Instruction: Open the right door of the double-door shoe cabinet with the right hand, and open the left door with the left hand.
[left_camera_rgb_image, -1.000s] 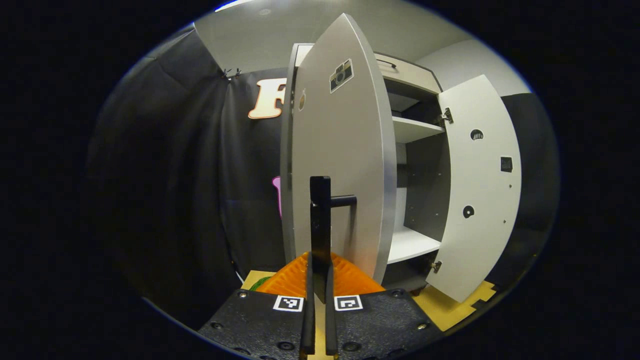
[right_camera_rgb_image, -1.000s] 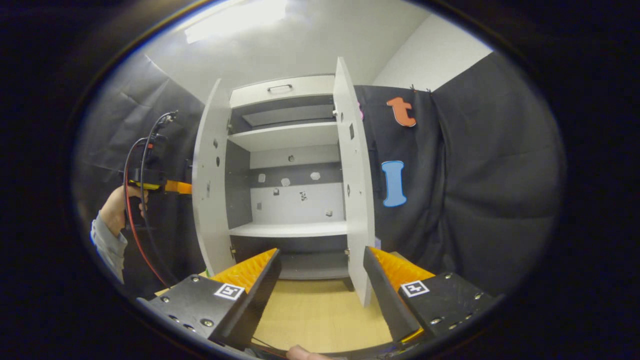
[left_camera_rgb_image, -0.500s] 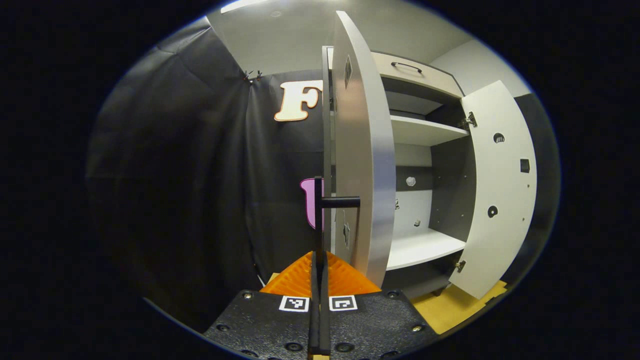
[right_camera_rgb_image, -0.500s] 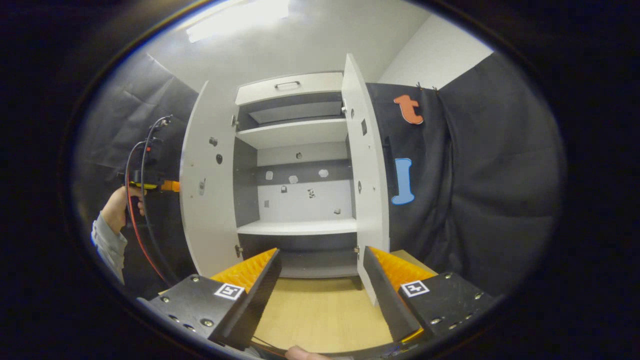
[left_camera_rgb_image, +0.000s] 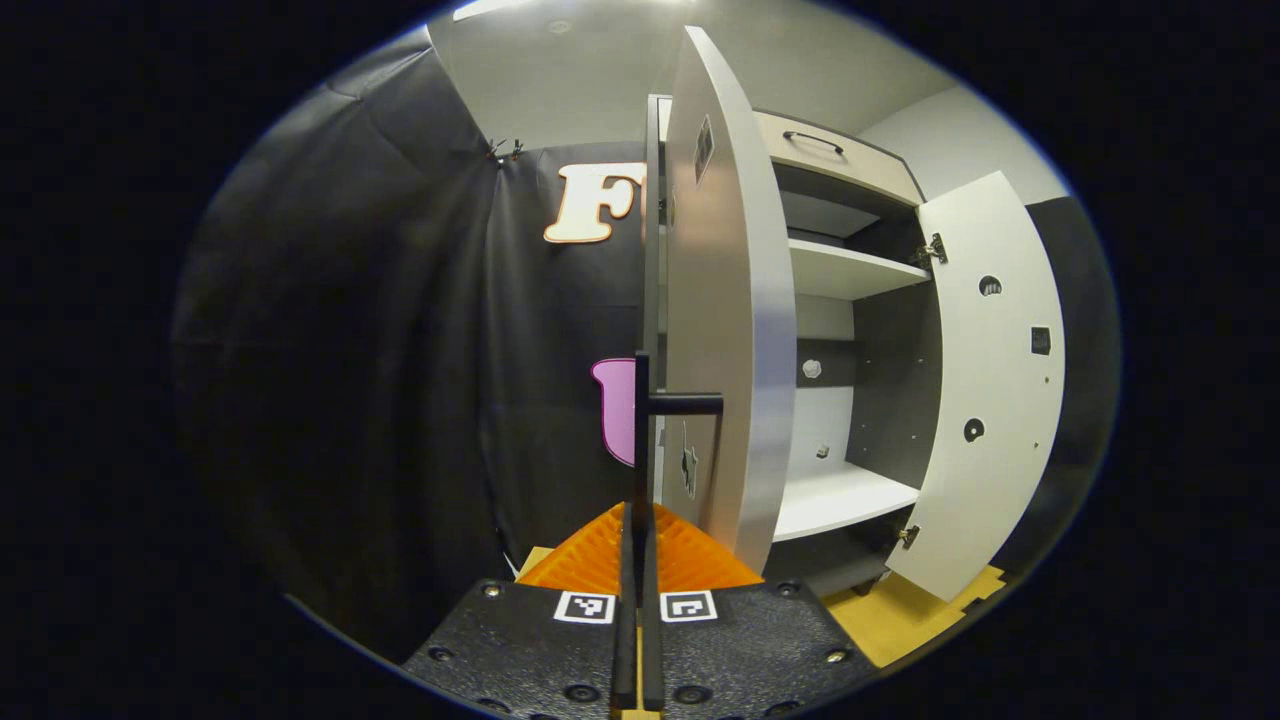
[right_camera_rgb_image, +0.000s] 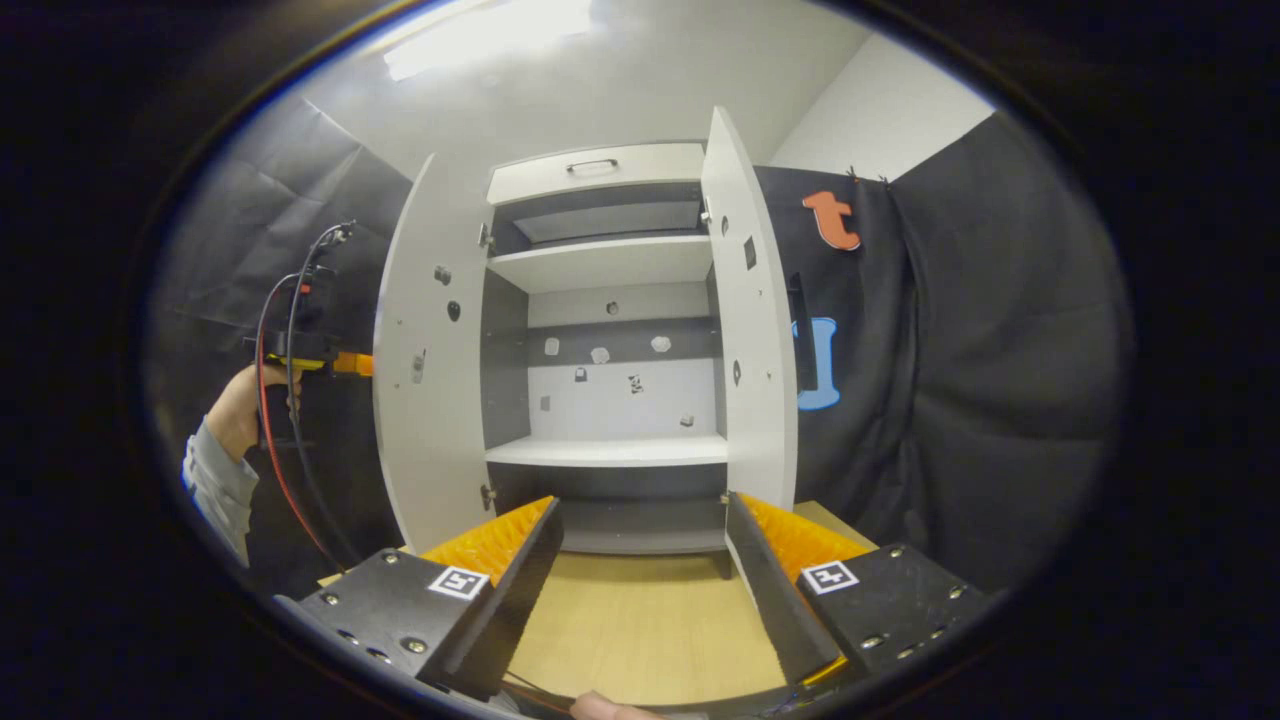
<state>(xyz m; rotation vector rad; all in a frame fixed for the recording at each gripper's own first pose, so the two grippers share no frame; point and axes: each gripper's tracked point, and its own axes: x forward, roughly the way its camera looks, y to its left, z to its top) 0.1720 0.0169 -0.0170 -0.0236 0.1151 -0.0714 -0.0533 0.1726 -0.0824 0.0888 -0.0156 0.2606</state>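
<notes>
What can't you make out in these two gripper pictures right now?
- Left door, left gripper view: seen nearly edge-on, so its stickers are unreadable.
- Left gripper on the handle: the contact is too thin to judge.
- Cabinet's bottom compartment, right gripper view: partly hidden by the right gripper.
- Small marks on the back panel: too small.

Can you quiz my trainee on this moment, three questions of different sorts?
1. True or false: the left gripper is shut on the left door's handle.
2. The right gripper is: A) shut on the right door; B) open, holding nothing; C) pressing a shelf.
3. Fill in: both cabinet doors stand ____.

Key: 1 true. 2 B: its fingers are spread apart in front of the cabinet, over the floor. 3 open; the left door is swung wide too.
</notes>
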